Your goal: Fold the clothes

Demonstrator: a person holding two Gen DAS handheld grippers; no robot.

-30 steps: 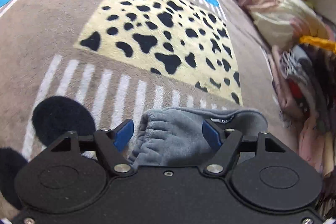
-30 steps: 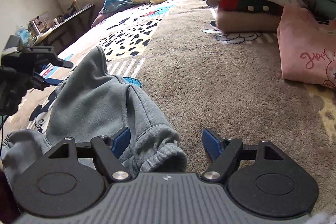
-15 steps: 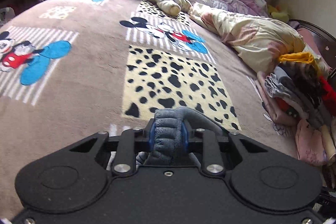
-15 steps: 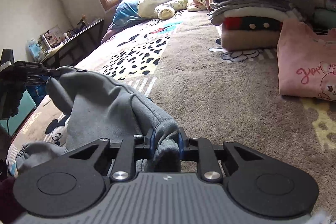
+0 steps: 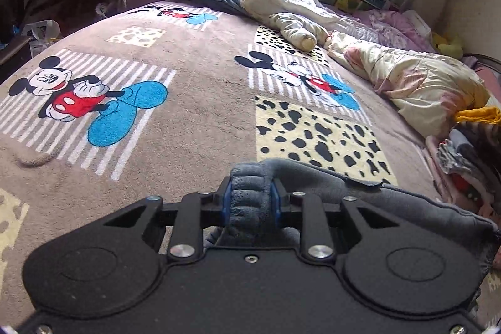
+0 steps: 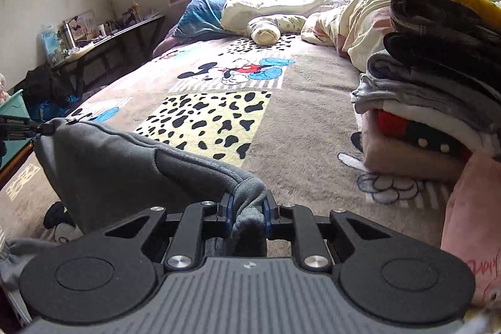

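1. Left tool (image 5: 251,202): its blue pads are clamped on a bunched, ribbed edge of the grey garment (image 5: 391,202). The bite takes in a thick wad, not a flat edge. Risk: the wad may creep out of the pads under tension, dropping that corner.

2. Grey garment, held between both tools: in the right wrist view it hangs as a sagging sheet (image 6: 119,165) above the bed blanket (image 6: 307,146), with its lower part trailing towards the bottom left corner of that view. Risk: the trailing part appears to drag on the plush blanket, which could pull the cloth askew and give a crooked fold.

3. Right tool (image 6: 247,213): pads closed on another gathered edge of the same garment. The grip sits close to the fabric's rim. Risk: if the two tools pull apart too hard, this shallow hold looks the likelier to slip.

4. Uneven grips: I cannot tell whether the two held points are matching corners. If not, the garment will lay down twisted.

5. Stack of folded clothes (image 6: 438,102) and pink garment (image 6: 469,224), at the right: both lie near the right tool. Risk: a wide swing to that side could knock the stack or lay the grey cloth over the pink one.
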